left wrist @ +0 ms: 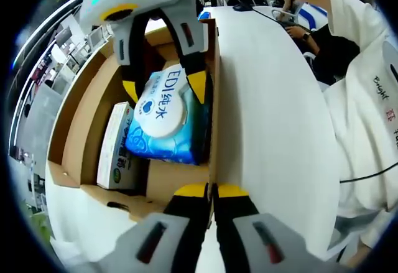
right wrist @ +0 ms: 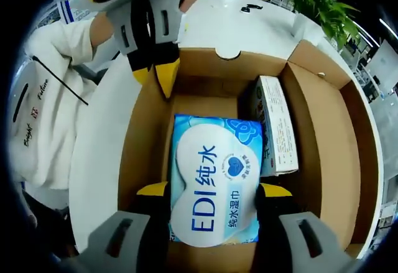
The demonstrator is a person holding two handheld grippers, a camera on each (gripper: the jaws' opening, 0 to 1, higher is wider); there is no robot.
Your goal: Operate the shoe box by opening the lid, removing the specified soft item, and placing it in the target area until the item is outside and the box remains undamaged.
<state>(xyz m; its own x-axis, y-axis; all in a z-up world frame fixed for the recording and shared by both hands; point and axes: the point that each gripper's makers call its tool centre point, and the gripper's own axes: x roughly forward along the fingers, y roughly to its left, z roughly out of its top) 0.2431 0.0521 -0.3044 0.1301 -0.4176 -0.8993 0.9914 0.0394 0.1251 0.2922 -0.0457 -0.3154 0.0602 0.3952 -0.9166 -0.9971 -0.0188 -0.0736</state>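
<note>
Inside the brown cardboard shoe box (right wrist: 323, 130) on the smooth white surface (left wrist: 273, 111), the right claw (right wrist: 214, 192) squeezes a soft, shiny blue wipes pack (right wrist: 214, 180). Beside it stands a small white carton (right wrist: 277, 127). On the box wall, the left claw (left wrist: 211, 190) is pinched together.

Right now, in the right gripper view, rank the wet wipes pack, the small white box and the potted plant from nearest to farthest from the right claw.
1. Wet wipes pack: between the jaws of the right claw, inside the cardboard box.
2. Small white box: just beyond, against the pack's right side.
3. Potted plant: far off, past the box, upper right.
</note>
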